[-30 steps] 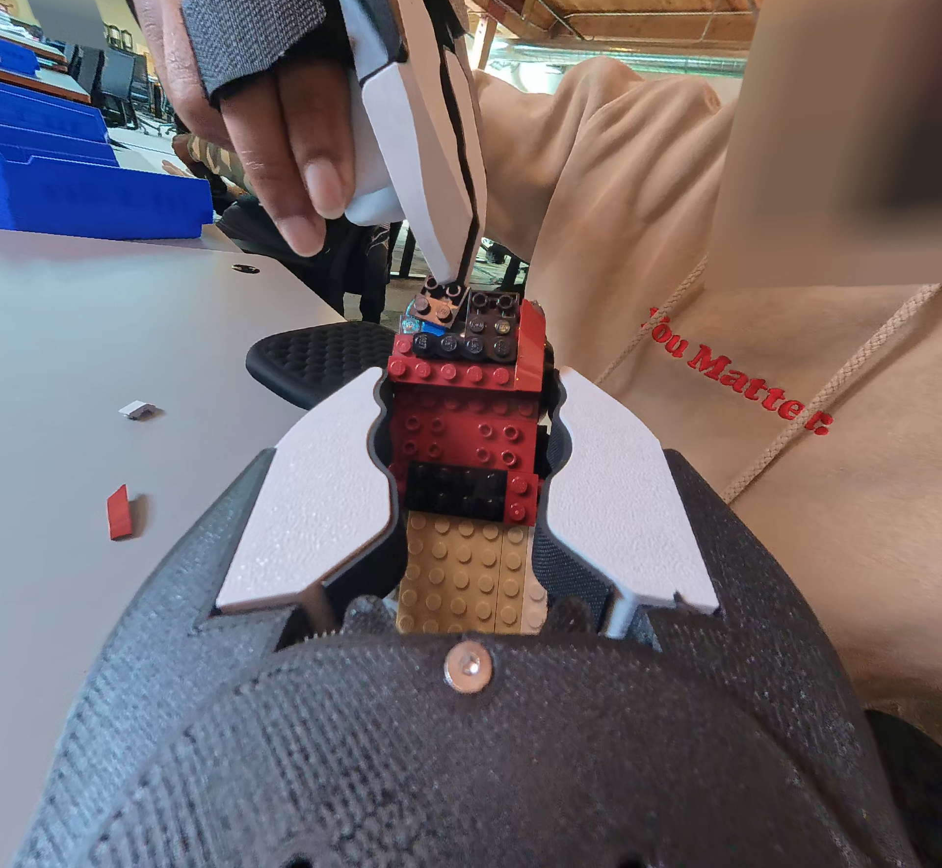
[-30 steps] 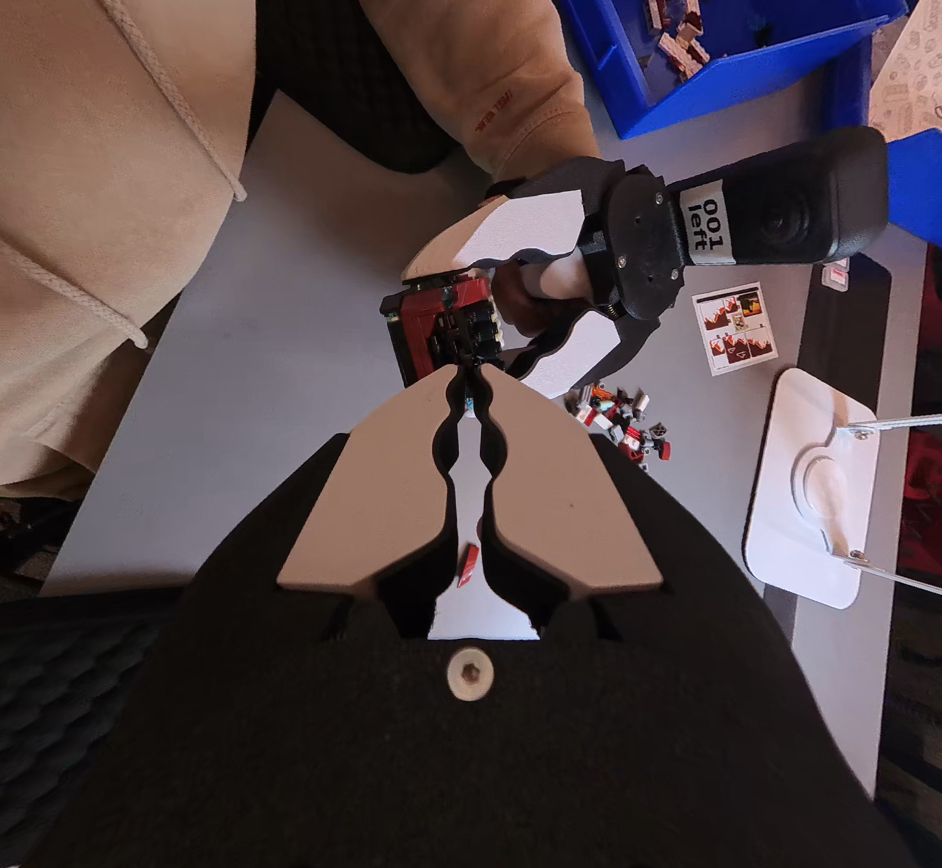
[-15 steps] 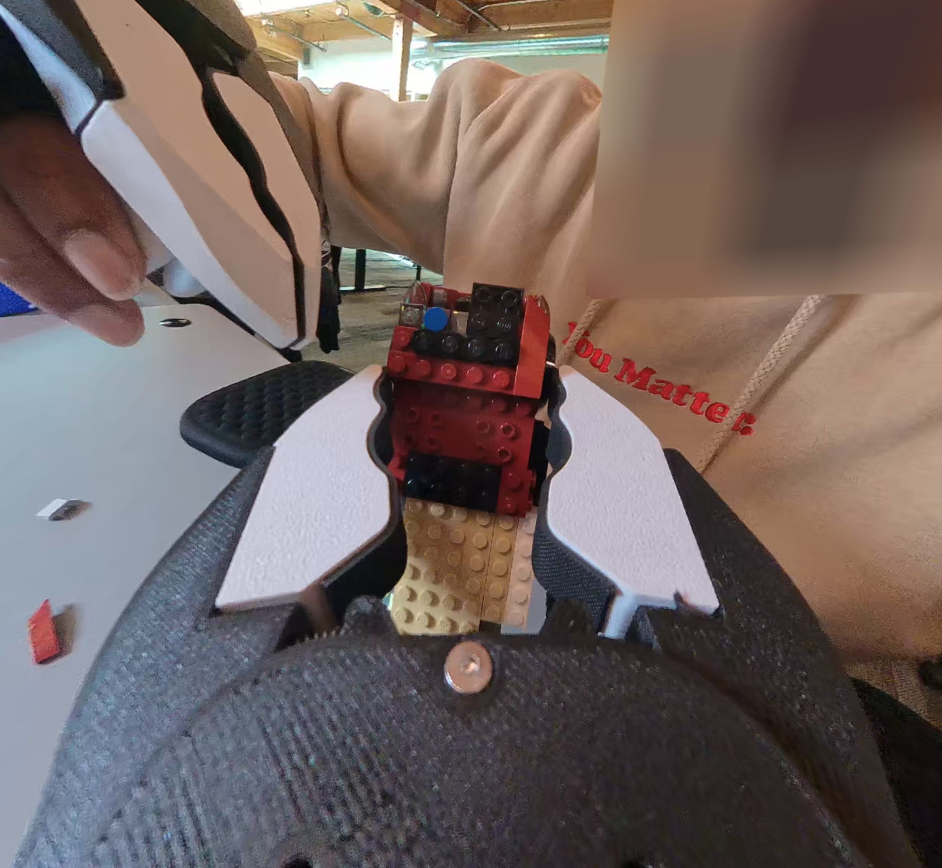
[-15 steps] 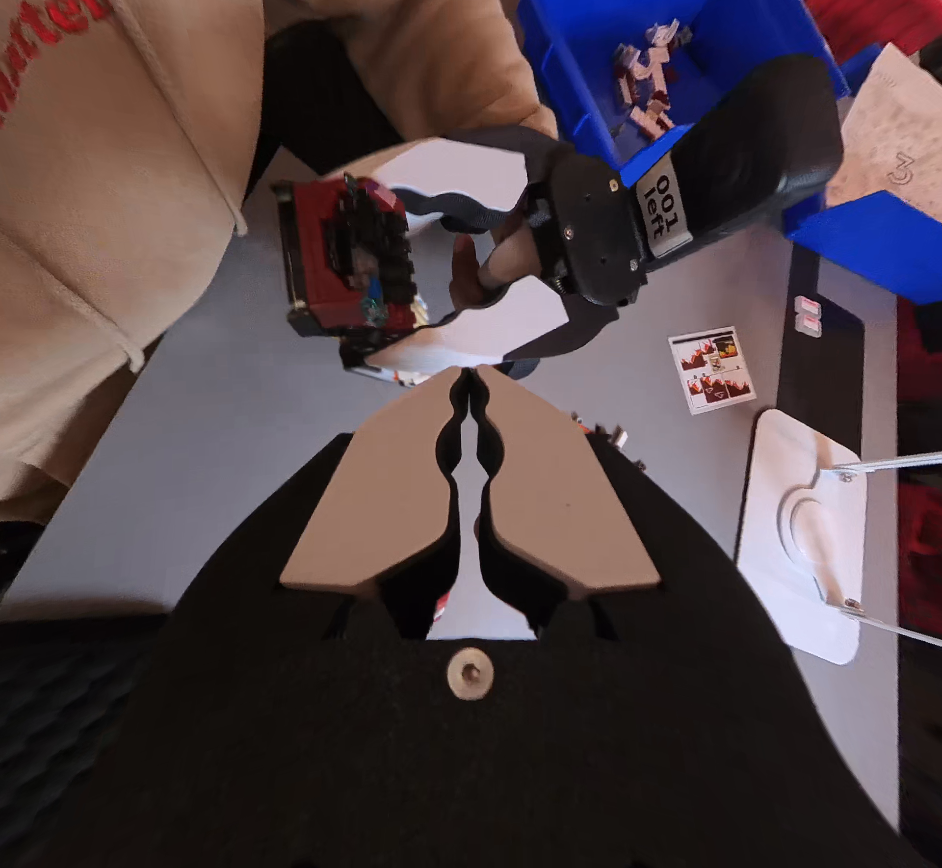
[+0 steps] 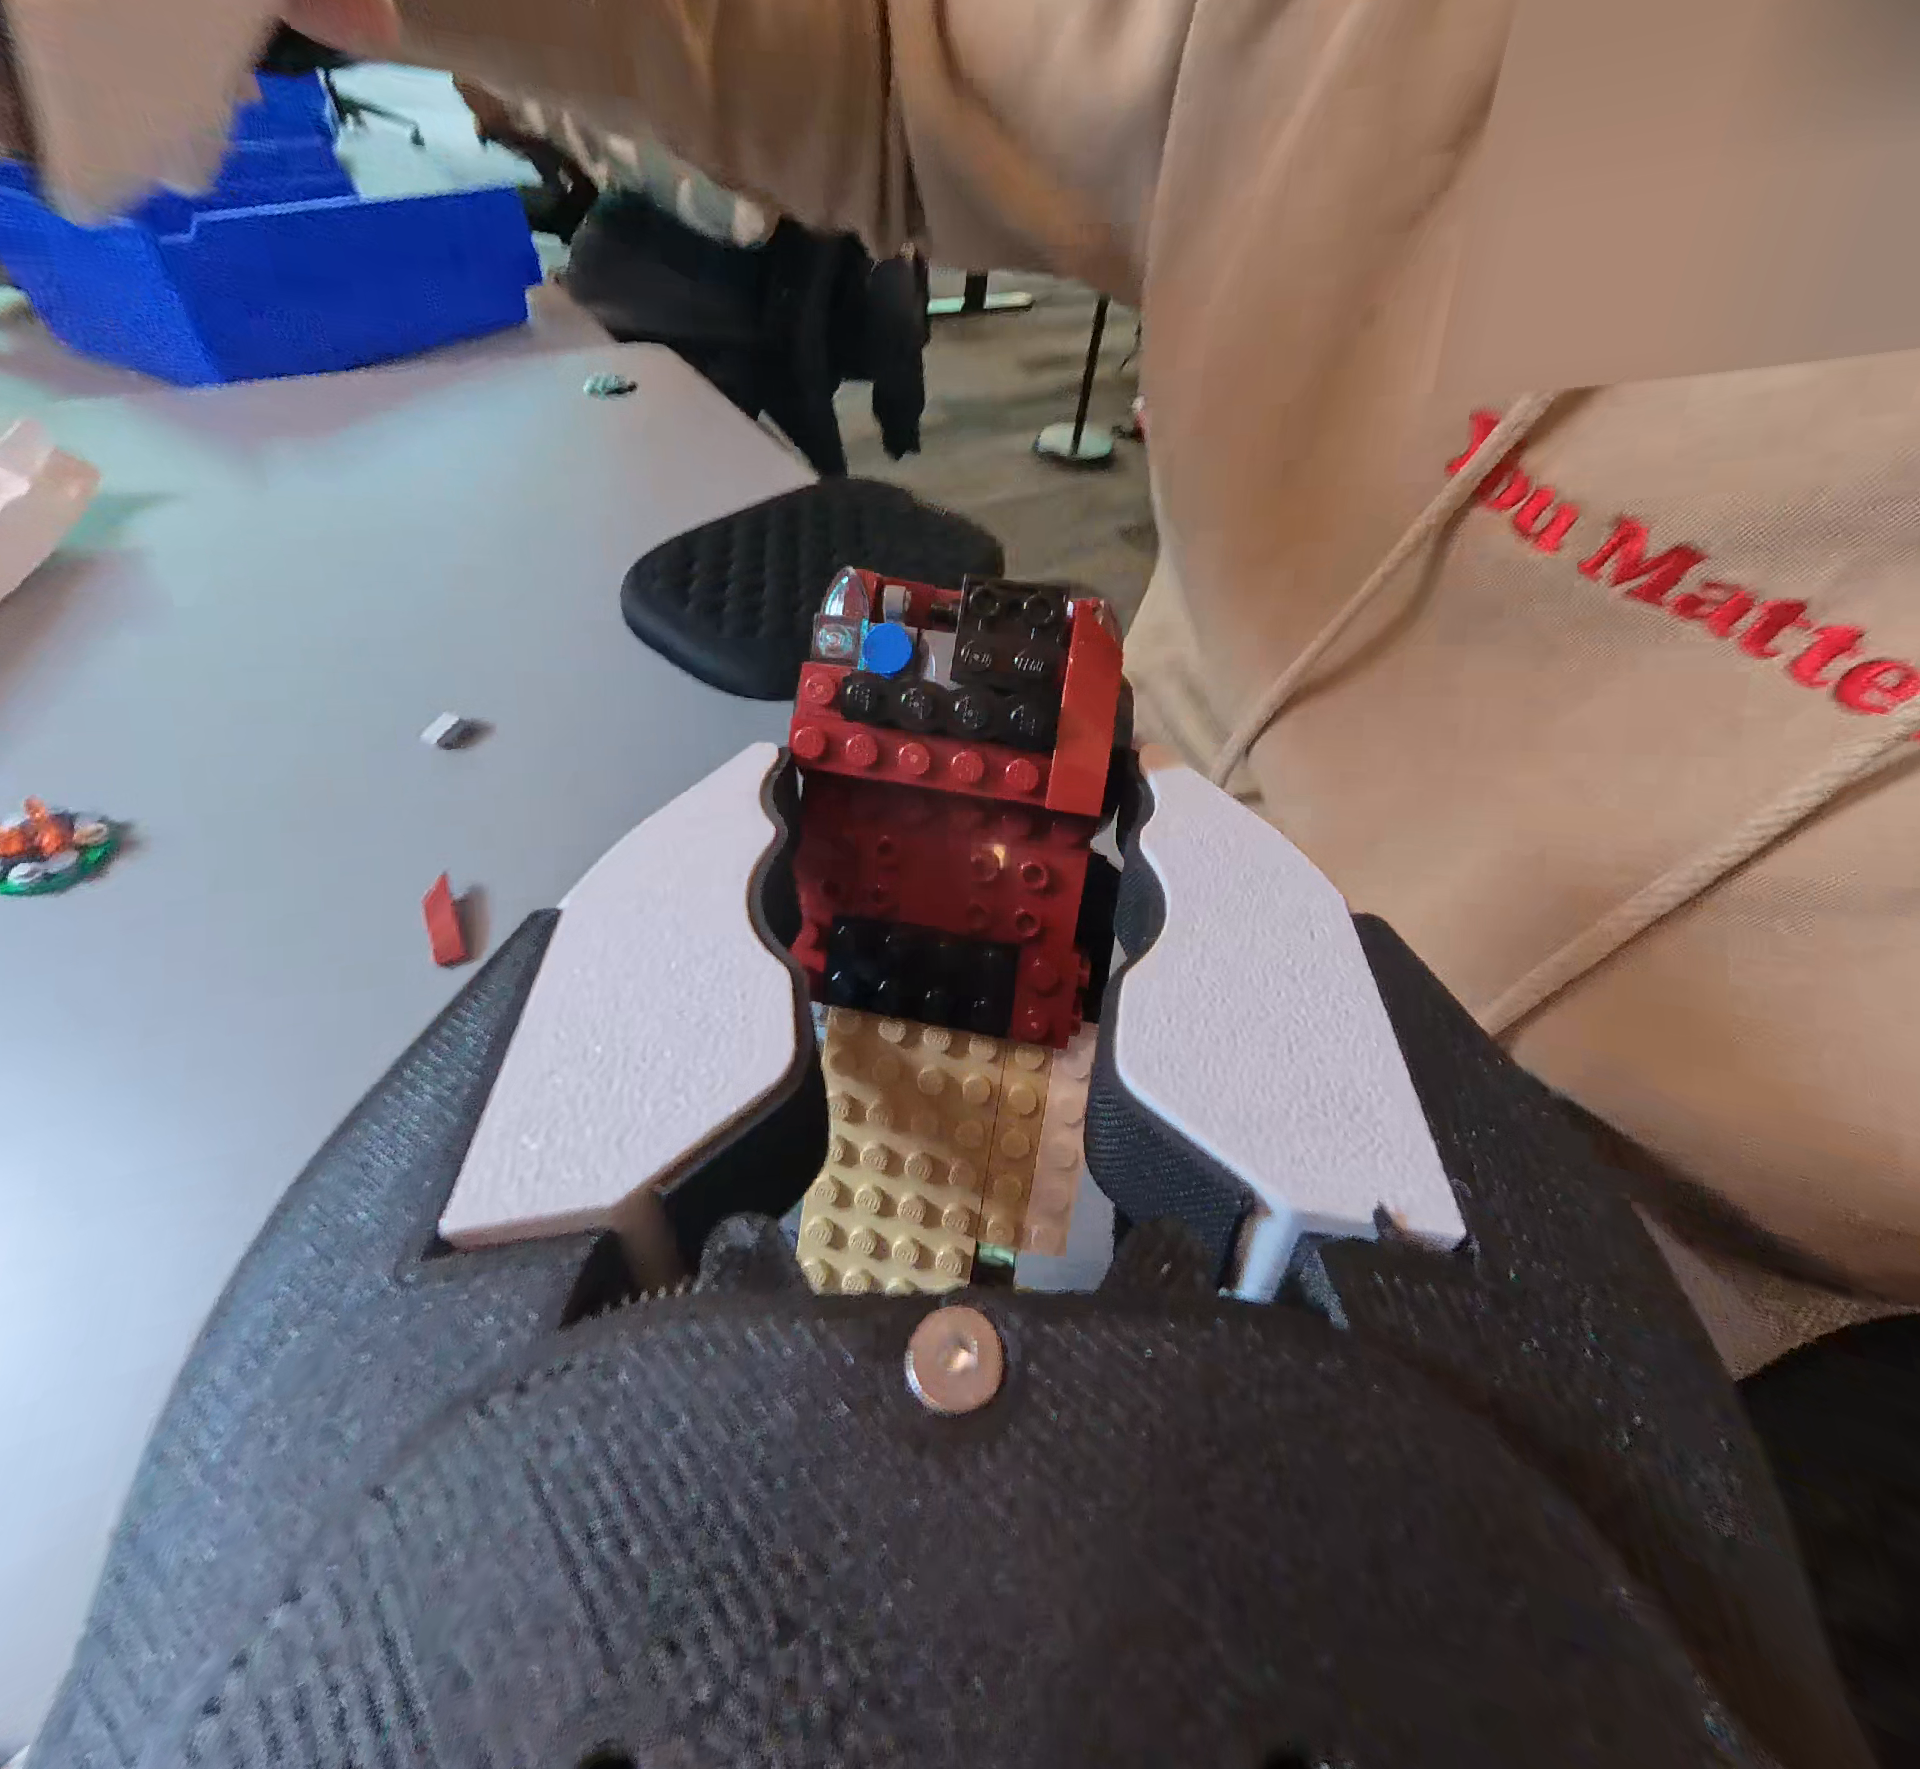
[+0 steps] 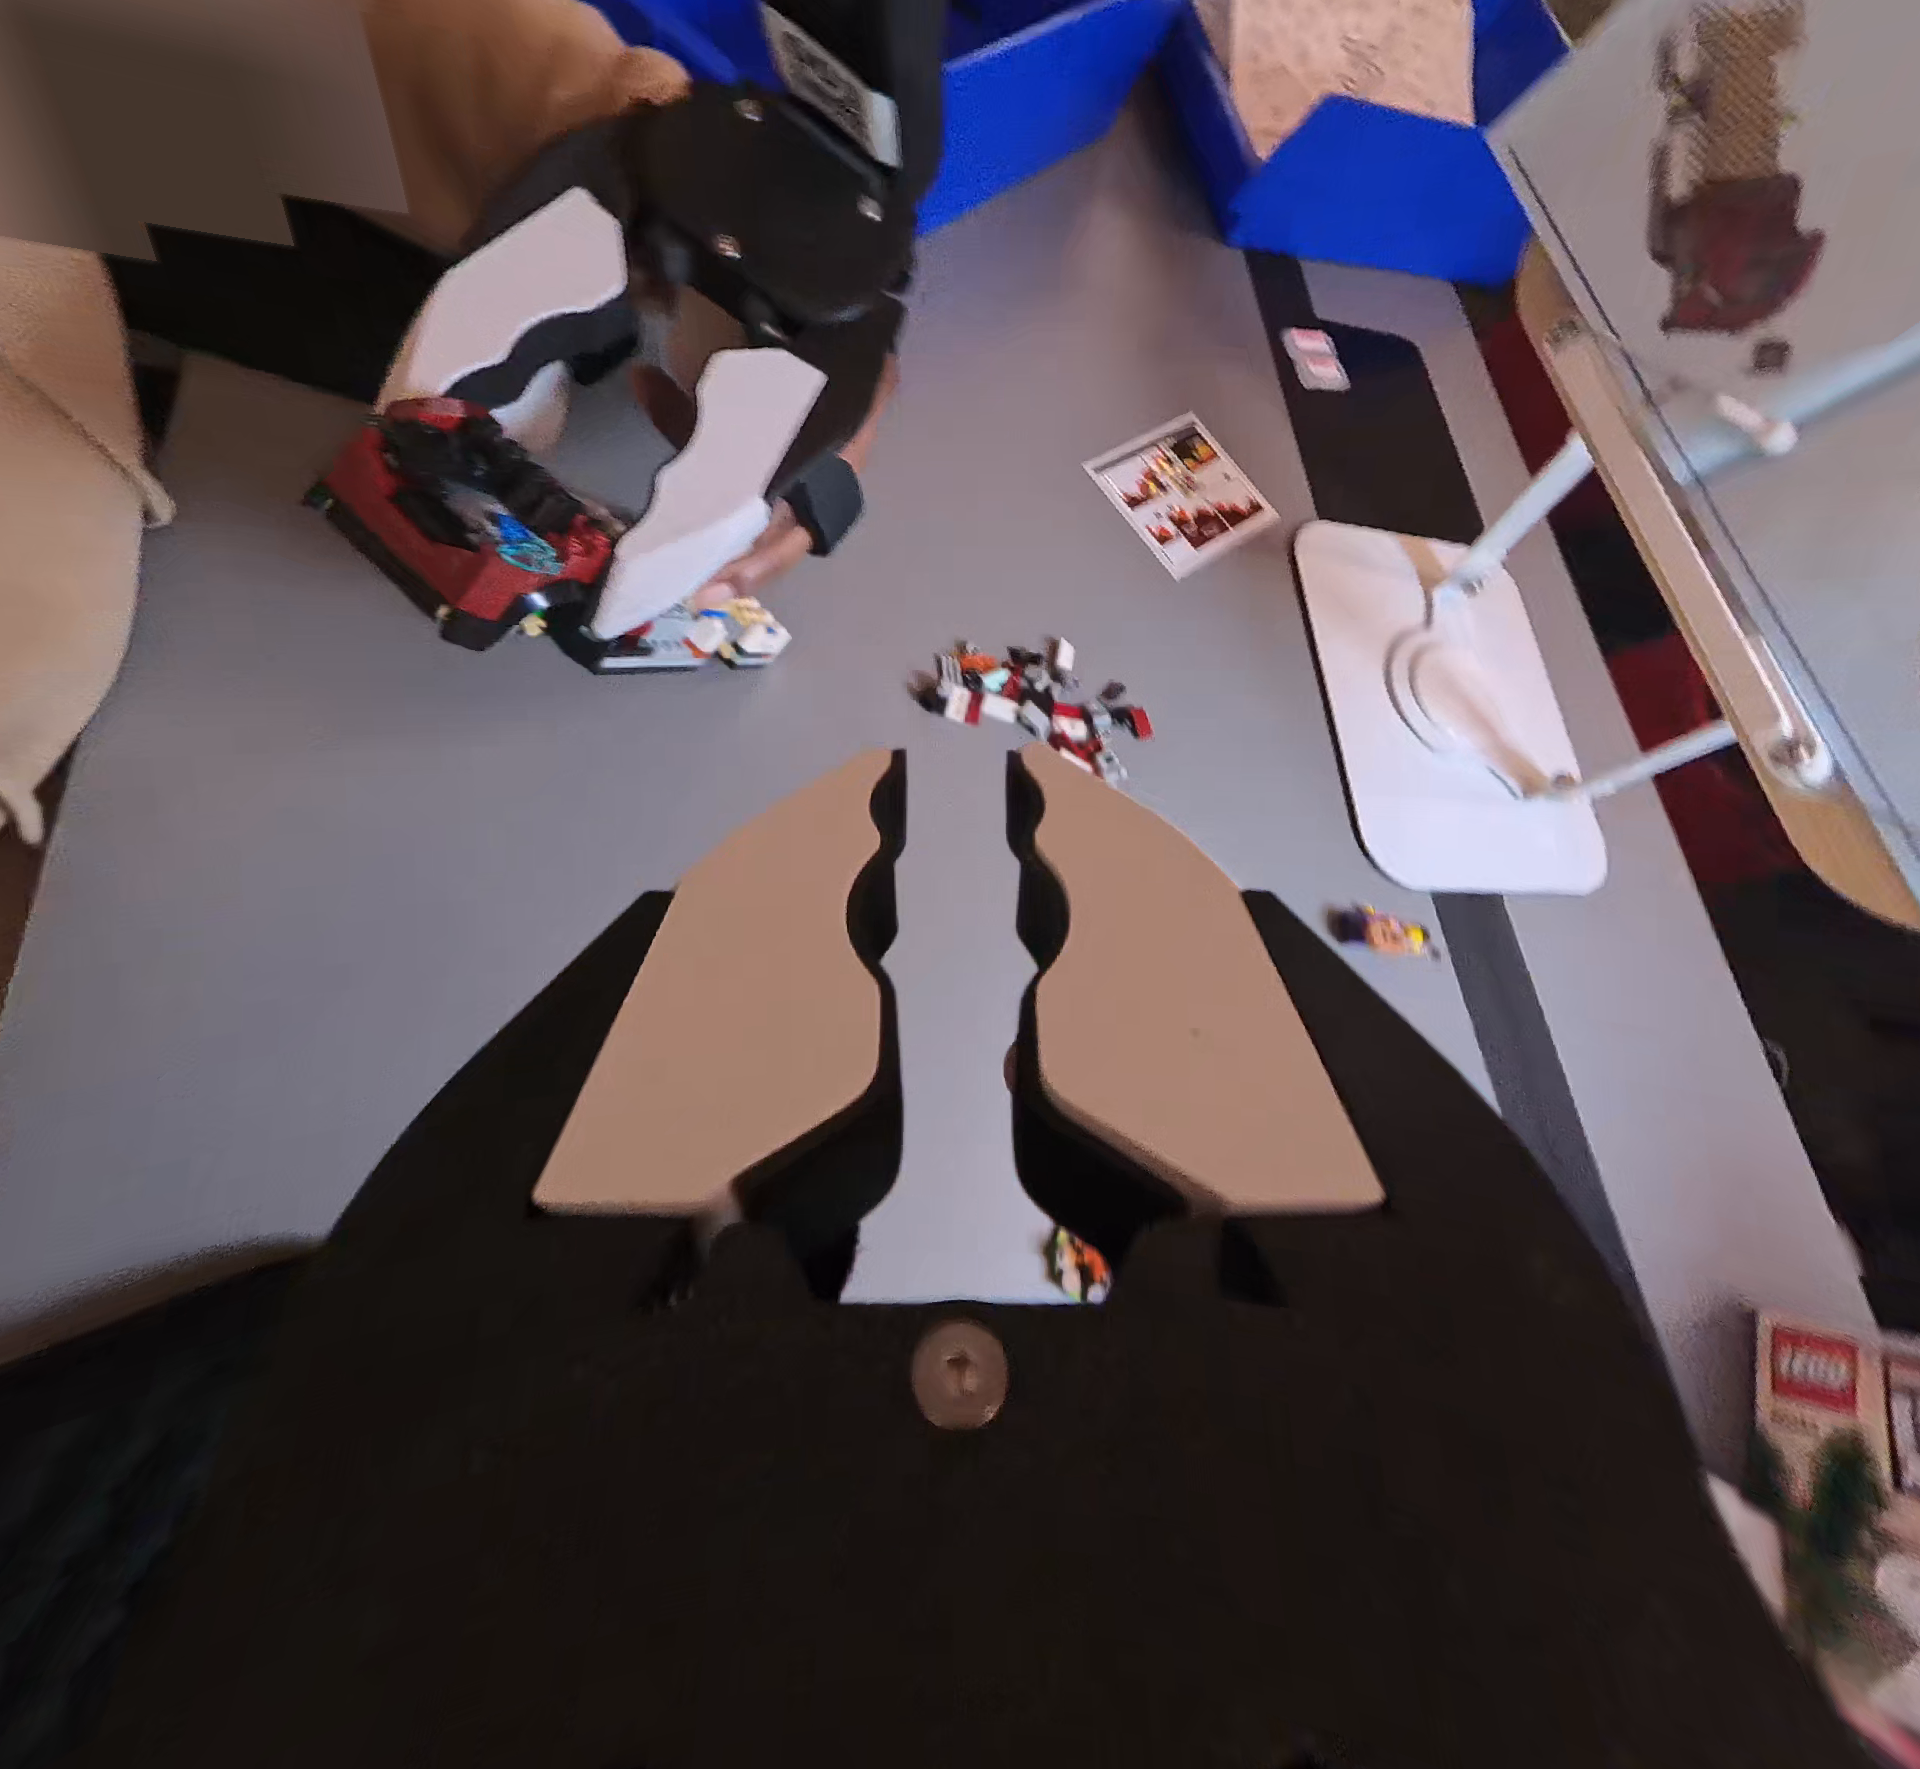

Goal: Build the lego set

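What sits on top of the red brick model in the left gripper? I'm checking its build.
Red brick model: black plates, blue round stud, clear piece. Underside hidden.

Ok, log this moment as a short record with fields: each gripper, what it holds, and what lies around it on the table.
left gripper: fingers clamped on the sides of a dark red, black and tan brick model
right gripper: fingers apart, nothing between them, above the grey table
nearest to right gripper: pile of small loose bricks
beyond pile: instruction leaflet
right of pile: white stand base
far edge: blue bins
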The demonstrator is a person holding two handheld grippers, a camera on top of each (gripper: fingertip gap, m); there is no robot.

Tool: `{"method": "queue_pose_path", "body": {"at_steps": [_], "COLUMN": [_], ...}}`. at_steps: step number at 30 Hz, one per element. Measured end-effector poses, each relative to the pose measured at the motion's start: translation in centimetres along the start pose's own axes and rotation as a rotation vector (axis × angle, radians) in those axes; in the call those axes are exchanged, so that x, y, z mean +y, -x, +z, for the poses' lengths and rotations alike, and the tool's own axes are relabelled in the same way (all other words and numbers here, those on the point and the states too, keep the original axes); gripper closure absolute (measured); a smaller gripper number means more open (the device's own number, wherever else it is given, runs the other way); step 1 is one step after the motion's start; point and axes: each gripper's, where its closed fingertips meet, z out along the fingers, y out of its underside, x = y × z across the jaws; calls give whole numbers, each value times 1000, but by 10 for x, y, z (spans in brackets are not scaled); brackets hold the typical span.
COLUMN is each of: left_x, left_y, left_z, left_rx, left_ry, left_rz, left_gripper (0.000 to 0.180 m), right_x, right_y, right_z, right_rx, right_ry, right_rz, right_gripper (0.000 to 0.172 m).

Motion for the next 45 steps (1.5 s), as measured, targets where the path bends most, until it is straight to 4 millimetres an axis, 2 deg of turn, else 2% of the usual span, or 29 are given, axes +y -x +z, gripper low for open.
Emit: {"method": "queue_pose_path", "body": {"at_steps": [4, 8, 11, 14, 19, 22, 25, 29, 33, 35, 36, 38, 40, 42, 43, 45], "left_x": [14, 25, 34, 40, 35, 26, 18, 15, 12, 10, 9, 10, 11, 13, 14, 14], "left_y": [4, 12, 22, 28, 39, 51, 59, 62, 62, 62, 62, 66, 68, 68, 67, 66], "left_z": [7, 10, 11, 11, 5, -4, -13, -16, -16, -16, -16, -17, -18, -18, -18, -17], "left_rx": [-42, -96, -158, -188, -257, -334, -372, -375, -376, -377, -382, -404, -418, -417, -416, -415], "left_ry": [95, 169, 231, 253, 207, 139, 61, 26, 4, -6, -8, -9, 0, 21, 28, 46], "left_rz": [28, 40, 56, 58, 57, 45, 16, 3, 7, 7, 7, 0, -1, 1, 6, 11], "left_gripper": [121, 121, 121, 121, 121, 121, 121, 121, 121, 121, 121, 121, 121, 121, 121, 121], "right_x": [48, 84, 107, 146, 221, 245, 256, 261, 265, 255, 243, 205, 158, 123, 113, 106], "right_y": [-26, -35, -49, -69, -101, -119, -131, -134, -134, -129, -122, -93, -47, 5, 30, 76], "right_z": [-26, -35, -38, -28, 5, 18, 23, 31, 32, 34, 37, 43, 47, 50, 52, 56], "right_rx": [107, 160, 216, 263, 309, 351, 383, 359, 323, 286, 247, 107, -96, -308, -399, -554], "right_ry": [9, 17, 44, 168, 380, 443, 473, 517, 555, 524, 480, 364, 234, 169, 168, 222], "right_rz": [141, 210, 258, 322, 417, 455, 454, 407, 390, 381, 377, 373, 388, 427, 439, 432], "right_gripper": [151, 148, 149, 151, 152, 152, 148, 143, 155, 155, 155, 155, 155, 155, 155, 155]}}
